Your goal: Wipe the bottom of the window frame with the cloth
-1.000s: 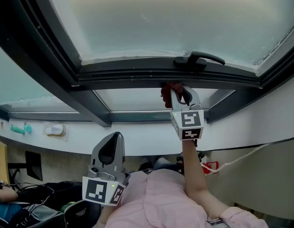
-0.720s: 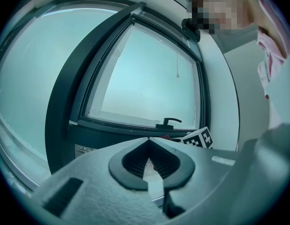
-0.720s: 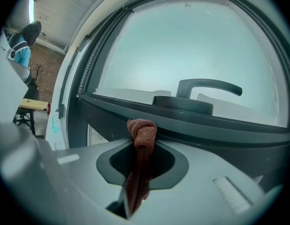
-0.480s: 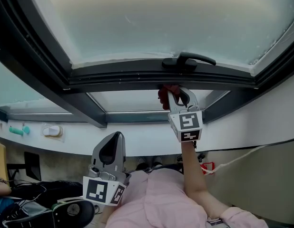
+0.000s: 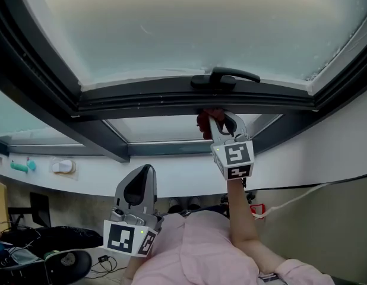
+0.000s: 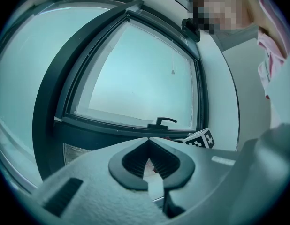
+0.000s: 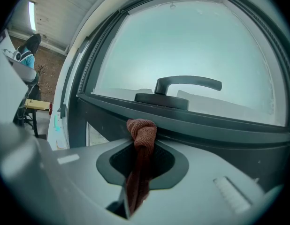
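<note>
My right gripper (image 5: 217, 119) is raised to the dark window frame (image 5: 171, 103) and is shut on a dull red cloth (image 7: 141, 130). The bunched top of the cloth (image 5: 207, 119) presses against the underside of the frame's bottom rail (image 7: 206, 125), just below the black window handle (image 5: 222, 77). The cloth's tail hangs down between the jaws in the right gripper view. My left gripper (image 5: 138, 186) is held low, near the person's pink-sleeved body, shut with nothing between its jaws. In the left gripper view the window frame (image 6: 112, 130) and handle (image 6: 161, 122) lie far ahead.
A white sill (image 5: 171, 174) runs under the window, with a white object (image 5: 62, 167) and a teal object (image 5: 22, 166) on it at the left. A white cord (image 5: 290, 200) trails at the right. A dark slanted mullion (image 5: 41, 97) crosses at the left. Bags and cables (image 5: 47, 260) lie on the floor.
The right gripper with the cloth has slid a little to the left along the bottom rail. The left gripper has stayed where it was.
</note>
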Motion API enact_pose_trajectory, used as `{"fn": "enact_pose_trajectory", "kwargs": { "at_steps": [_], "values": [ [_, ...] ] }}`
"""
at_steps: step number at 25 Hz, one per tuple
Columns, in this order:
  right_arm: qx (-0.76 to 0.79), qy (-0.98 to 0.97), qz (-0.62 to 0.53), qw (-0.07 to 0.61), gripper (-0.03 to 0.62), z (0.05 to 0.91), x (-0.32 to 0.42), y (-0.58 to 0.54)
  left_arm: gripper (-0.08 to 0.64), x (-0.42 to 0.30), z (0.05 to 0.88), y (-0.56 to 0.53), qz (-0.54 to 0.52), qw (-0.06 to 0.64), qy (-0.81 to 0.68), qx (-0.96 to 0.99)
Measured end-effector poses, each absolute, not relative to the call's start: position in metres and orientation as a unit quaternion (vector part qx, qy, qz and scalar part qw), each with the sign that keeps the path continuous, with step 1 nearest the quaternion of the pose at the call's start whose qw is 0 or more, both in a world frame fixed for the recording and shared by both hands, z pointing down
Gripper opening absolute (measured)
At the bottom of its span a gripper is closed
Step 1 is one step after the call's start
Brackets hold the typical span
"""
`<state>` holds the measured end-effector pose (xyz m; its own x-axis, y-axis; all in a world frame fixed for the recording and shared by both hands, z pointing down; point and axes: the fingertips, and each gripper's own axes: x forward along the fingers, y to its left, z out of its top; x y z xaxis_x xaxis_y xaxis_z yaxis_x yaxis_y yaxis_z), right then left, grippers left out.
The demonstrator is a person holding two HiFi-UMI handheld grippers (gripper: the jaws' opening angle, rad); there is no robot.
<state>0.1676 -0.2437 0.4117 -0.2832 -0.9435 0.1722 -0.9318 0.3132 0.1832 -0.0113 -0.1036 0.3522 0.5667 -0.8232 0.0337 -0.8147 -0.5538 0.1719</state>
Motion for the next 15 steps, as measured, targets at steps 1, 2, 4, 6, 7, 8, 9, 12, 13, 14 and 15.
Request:
{"fn": "enact_pose_trajectory", "kwargs": {
  "at_steps": [1, 2, 4, 6, 7, 8, 9, 12, 13, 14, 15],
  "values": [
    [0.583, -0.802, -0.023, 0.125, 0.058, 0.412, 0.167, -0.244, -0.005, -0.009, 0.352, -0.104, -0.025, 0.085, -0.464, 0.882],
    [0.581, -0.804, -0.025, 0.125, 0.058, 0.411, 0.167, -0.244, -0.005, -0.007, 0.352, -0.105, -0.024, 0.085, -0.463, 0.882],
    [0.575, -0.808, -0.028, 0.127, 0.058, 0.412, 0.167, -0.244, -0.005, -0.003, 0.352, -0.106, -0.024, 0.084, -0.462, 0.883],
    [0.57, -0.812, -0.029, 0.127, 0.058, 0.412, 0.168, -0.243, -0.005, -0.002, 0.352, -0.107, -0.024, 0.083, -0.463, 0.882],
    [0.57, -0.812, -0.029, 0.127, 0.058, 0.412, 0.17, -0.243, -0.005, -0.001, 0.352, -0.108, -0.024, 0.083, -0.464, 0.882],
    [0.571, -0.81, -0.029, 0.127, 0.057, 0.413, 0.173, -0.243, -0.005, 0.0, 0.352, -0.108, -0.024, 0.083, -0.465, 0.881],
    [0.574, -0.808, -0.029, 0.127, 0.058, 0.413, 0.177, -0.243, -0.005, 0.001, 0.352, -0.109, -0.024, 0.083, -0.465, 0.881],
    [0.579, -0.806, -0.022, 0.123, 0.057, 0.414, 0.185, -0.242, -0.005, 0.005, 0.354, -0.111, -0.022, 0.083, -0.462, 0.883],
    [0.579, -0.806, -0.02, 0.125, 0.057, 0.415, 0.186, -0.242, -0.005, 0.007, 0.354, -0.111, -0.022, 0.083, -0.46, 0.884],
    [0.578, -0.806, -0.02, 0.127, 0.057, 0.416, 0.186, -0.242, -0.005, 0.009, 0.353, -0.111, -0.022, 0.083, -0.458, 0.885],
    [0.577, -0.806, -0.022, 0.127, 0.057, 0.415, 0.186, -0.242, -0.005, 0.011, 0.353, -0.111, -0.022, 0.083, -0.455, 0.886]
  ]
}}
